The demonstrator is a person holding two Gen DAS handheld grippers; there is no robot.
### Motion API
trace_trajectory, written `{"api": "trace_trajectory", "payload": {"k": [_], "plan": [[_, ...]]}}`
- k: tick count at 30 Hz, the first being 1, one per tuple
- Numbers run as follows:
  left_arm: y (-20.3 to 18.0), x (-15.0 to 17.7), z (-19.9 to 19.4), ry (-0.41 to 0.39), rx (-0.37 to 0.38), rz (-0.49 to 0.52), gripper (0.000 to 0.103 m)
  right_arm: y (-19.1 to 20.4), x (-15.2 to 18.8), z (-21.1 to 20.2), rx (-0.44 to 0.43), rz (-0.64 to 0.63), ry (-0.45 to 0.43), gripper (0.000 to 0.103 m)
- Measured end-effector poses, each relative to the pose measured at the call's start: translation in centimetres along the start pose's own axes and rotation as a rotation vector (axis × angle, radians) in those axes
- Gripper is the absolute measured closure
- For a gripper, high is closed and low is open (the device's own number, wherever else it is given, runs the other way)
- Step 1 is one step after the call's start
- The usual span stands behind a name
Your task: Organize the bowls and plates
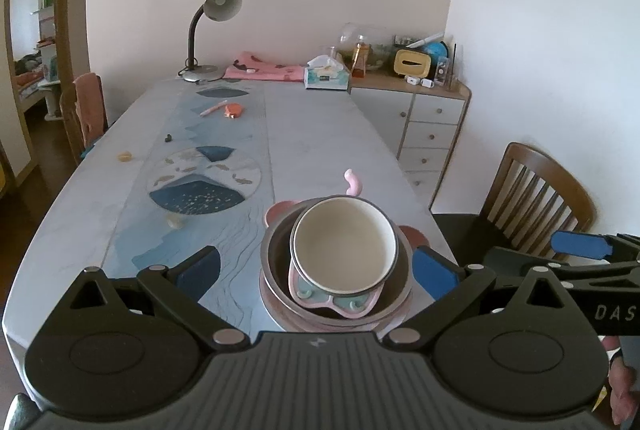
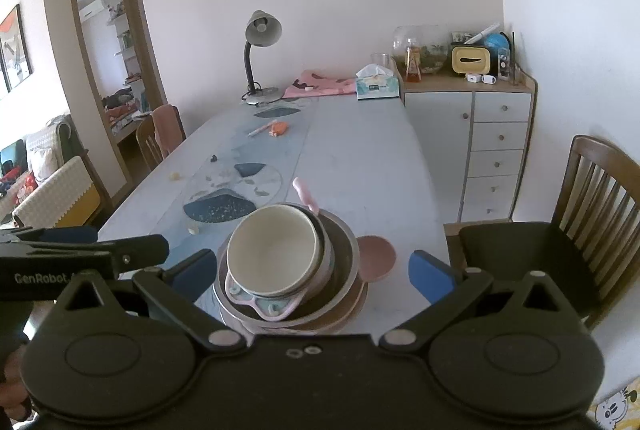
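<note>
Both hand-held grippers stand released with their blue-padded jaws spread wide and nothing between the pads. Seen from the left hand-held gripper, the stack of dishes sits straight ahead, in the gap between its two fingers but touching neither. From the right hand-held gripper the same stack lies ahead and a little left of centre, closer to its left finger, again untouched.

At the bottom of the stack is a flat pink plate, resting on the near end of the pale grey marbled counter. On it sits a round metal bowl with a dark inside. Inside that lies a small pink dish with pale blue tabs, and a cream-coloured bowl with a dark rim sits on top, tilted slightly. Behind the stack a pink curved handle sticks up, and a pink ear-shaped piece shows beside the metal bowl.

In the left view the right gripper reaches in from the right edge, beside the stack. A blue patterned runner goes down the counter. At the far end stand a grey gooseneck lamp and a tissue box. A brown wooden slatted chair stands to the right.
</note>
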State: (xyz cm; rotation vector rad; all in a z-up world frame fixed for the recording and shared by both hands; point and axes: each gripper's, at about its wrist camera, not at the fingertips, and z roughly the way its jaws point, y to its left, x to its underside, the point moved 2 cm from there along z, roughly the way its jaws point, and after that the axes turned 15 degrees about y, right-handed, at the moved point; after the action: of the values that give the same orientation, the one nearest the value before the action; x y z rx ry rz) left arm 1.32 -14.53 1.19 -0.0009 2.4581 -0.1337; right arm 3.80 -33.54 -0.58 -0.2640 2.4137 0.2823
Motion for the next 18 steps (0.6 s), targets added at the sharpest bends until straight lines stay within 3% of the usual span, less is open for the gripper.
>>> {"api": "trace_trajectory", "payload": {"k": [18], "plan": [[-0.40,0.88,-0.64,0.008,-0.022,-0.030,0.000,-0.82,0.52,-0.22,-0.014,-0.007,0.003,0.000]]}}
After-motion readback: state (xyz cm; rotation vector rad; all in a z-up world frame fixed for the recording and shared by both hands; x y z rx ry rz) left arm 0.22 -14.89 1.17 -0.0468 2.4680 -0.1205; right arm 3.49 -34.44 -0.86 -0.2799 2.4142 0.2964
